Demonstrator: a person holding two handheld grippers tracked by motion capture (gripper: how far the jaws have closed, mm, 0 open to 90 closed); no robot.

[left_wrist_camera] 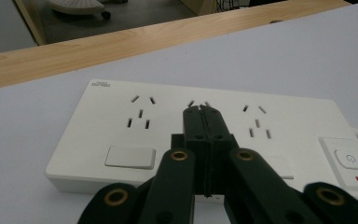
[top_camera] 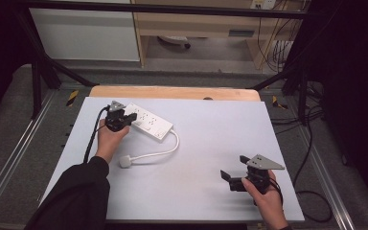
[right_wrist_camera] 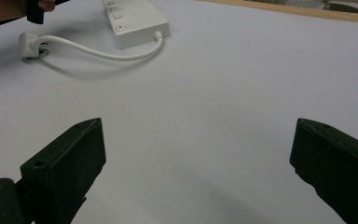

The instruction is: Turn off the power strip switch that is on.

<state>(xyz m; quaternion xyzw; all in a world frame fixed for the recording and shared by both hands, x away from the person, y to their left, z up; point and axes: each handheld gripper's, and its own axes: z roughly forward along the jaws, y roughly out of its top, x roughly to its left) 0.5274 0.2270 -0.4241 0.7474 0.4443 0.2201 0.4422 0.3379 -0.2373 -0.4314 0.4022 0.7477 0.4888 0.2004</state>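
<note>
Left claw [left_wrist_camera: 204, 108] clenched, empty, tips over the middle sockets of the white plastic power strip [left_wrist_camera: 121, 135] at the surface's far left; strip's long axis crosswise to it. Right claw [right_wrist_camera: 196, 163] released, well apart.

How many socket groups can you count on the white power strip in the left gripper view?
3 on the power strip: one left, one in the middle partly behind the shut left gripper, one right near the switch. None seems hidden.

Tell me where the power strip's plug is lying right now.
In the high view the plug lies on the white table, left of centre, beside the left forearm, below the power strip where the shut left claw sits.
</note>
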